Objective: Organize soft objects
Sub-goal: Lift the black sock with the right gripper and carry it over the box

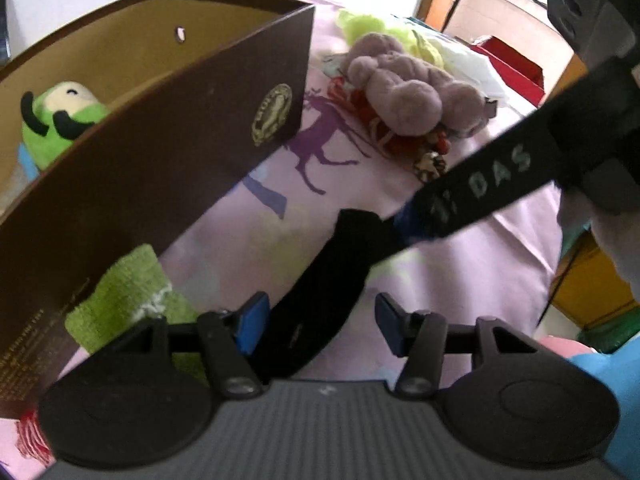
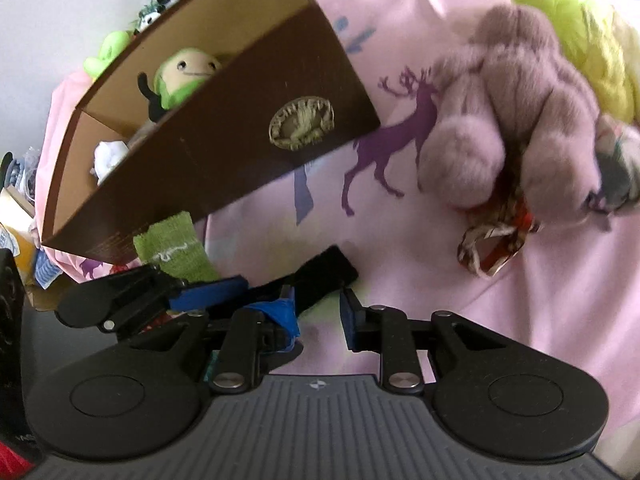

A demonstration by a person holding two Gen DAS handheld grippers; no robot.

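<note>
A black sock (image 1: 320, 292) lies on the pink sheet between the open fingers of my left gripper (image 1: 320, 326). My right gripper (image 2: 318, 314) is open too, just above the same sock (image 2: 320, 276); its finger (image 1: 480, 188) reaches the sock's far end in the left wrist view. A green sock (image 1: 128, 300) lies against the brown box (image 1: 160, 148), also in the right wrist view (image 2: 176, 256). A green plush (image 1: 56, 120) sits inside the box (image 2: 240, 140). A mauve plush (image 2: 516, 120) lies on the sheet to the right, also in the left wrist view (image 1: 408, 88).
Red patterned fabric (image 2: 492, 248) lies under the mauve plush. Yellow-green fluffy cloth (image 2: 560, 20) lies behind it. A white soft thing (image 2: 108, 156) sits in the box. Red boxes (image 1: 516, 64) and a yellow one (image 1: 592, 288) stand beyond the bed edge on the right.
</note>
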